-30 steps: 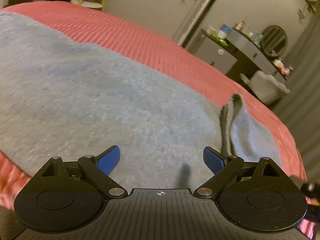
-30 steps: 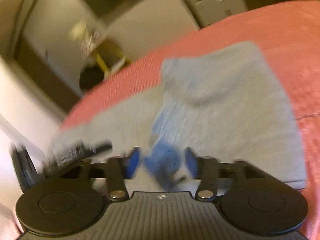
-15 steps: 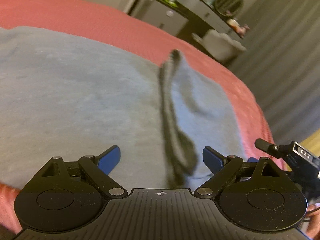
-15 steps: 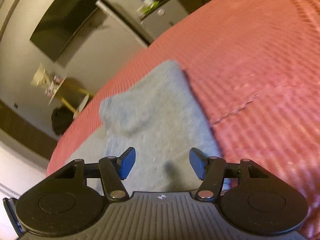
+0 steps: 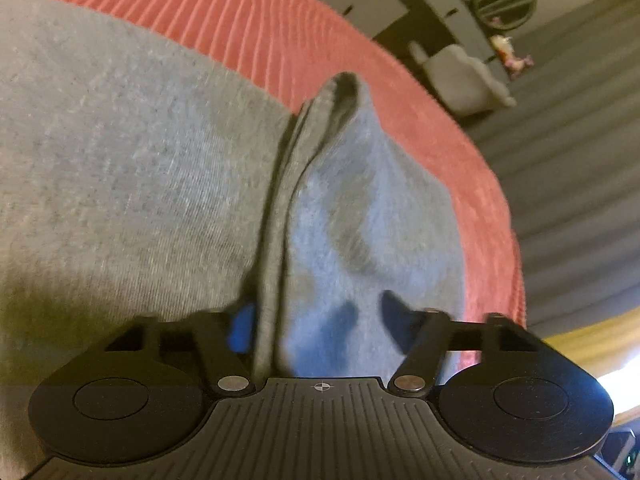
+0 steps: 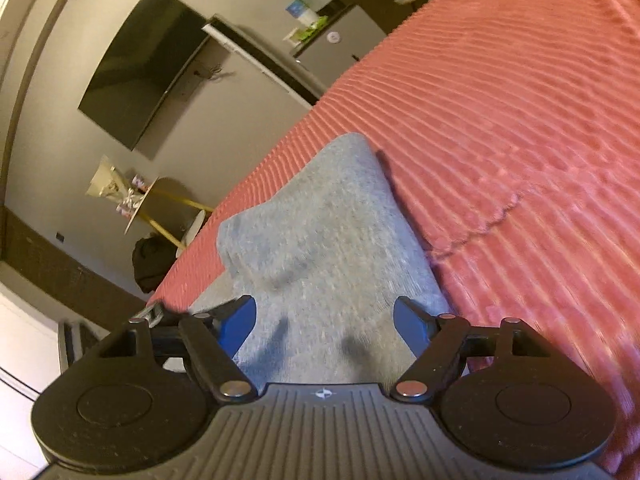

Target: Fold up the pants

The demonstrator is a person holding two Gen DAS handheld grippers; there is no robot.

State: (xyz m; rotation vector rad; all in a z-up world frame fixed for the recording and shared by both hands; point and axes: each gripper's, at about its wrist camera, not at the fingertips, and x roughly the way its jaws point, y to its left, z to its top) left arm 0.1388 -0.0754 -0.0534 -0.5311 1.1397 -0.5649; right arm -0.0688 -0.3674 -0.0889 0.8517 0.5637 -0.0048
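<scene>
left wrist: fingers (image 5: 320, 324) closing round grey pants (image 5: 120, 160) ridge; right fingers (image 6: 326, 320) spreading; no legible text

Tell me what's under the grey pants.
The grey pants lie on a ribbed pink bedspread, which shows around their edges. Whatever is directly beneath the fabric, or between its folded layers, is covered.

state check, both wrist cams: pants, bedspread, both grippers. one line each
grey pants: spread flat on the bed, one raised ridge of doubled fabric at the end.
fabric ridge: standing up, running in between the left fingers.
left gripper: jaws closing around the ridge, not yet clamped.
right gripper: jaws opening, over a flat part of the pants, holding nothing.
red bedspread: lying flat, ribbed, under the pants.
</scene>
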